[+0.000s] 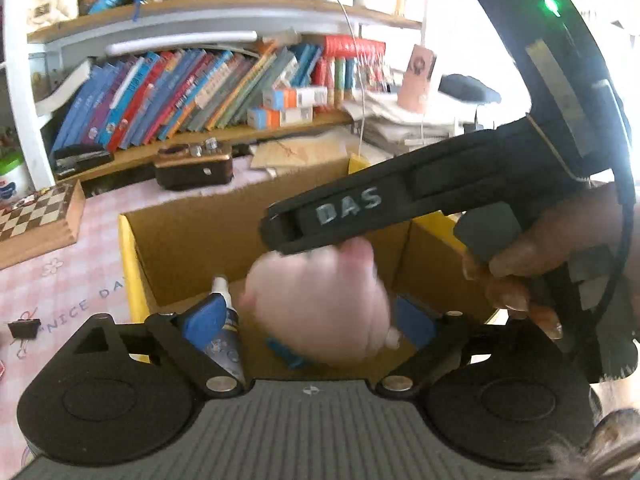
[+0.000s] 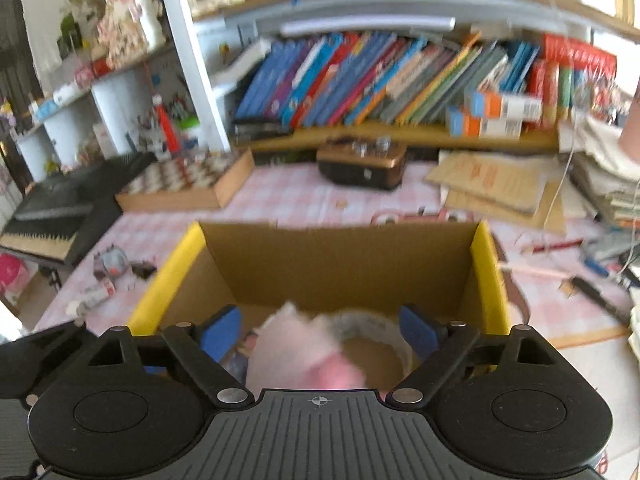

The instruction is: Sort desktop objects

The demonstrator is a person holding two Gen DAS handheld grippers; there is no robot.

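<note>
An open cardboard box with yellow flaps stands on the pink checked tablecloth below both grippers. My left gripper is open over it, blue pads wide apart. A blurred pink soft thing lies between them, and neither pad seems to press on it. A white-tipped glue bottle rests inside the box by the left pad. My right gripper, held by a hand, reaches in from the right above the pink thing. In the right wrist view the right gripper is open over the box, with a blurred pink and grey thing between its pads.
A chessboard box and a brown case lie behind the box, below shelves of books. A binder clip sits at the left. Pens, cardboard sheets and paper stacks crowd the right; small tubes lie left of the box.
</note>
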